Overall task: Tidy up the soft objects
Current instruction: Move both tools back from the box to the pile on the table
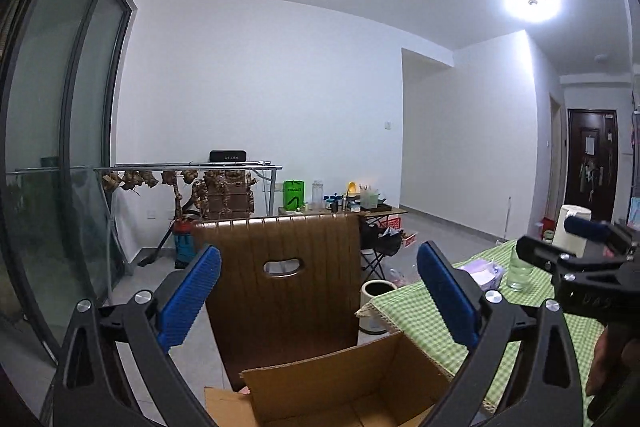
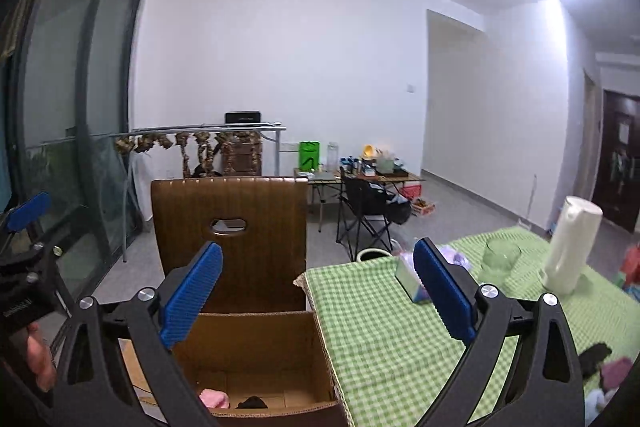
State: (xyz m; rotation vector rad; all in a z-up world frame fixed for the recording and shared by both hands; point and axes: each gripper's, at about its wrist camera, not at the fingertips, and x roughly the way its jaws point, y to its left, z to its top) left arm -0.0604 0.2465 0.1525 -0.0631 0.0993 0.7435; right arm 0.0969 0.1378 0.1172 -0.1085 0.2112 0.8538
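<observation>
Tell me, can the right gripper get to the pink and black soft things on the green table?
Probably yes. The right gripper is open and holds nothing, and the pink and black soft things lie uncovered on the green table, low at its right side. Nothing seems to block them.

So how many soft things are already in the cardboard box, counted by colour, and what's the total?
Pink: 1, the pink cloth on the floor of the cardboard box.
Black: 1, the black cloth beside it.
Total: 2 showing; the near part of the box floor is hidden.
</observation>
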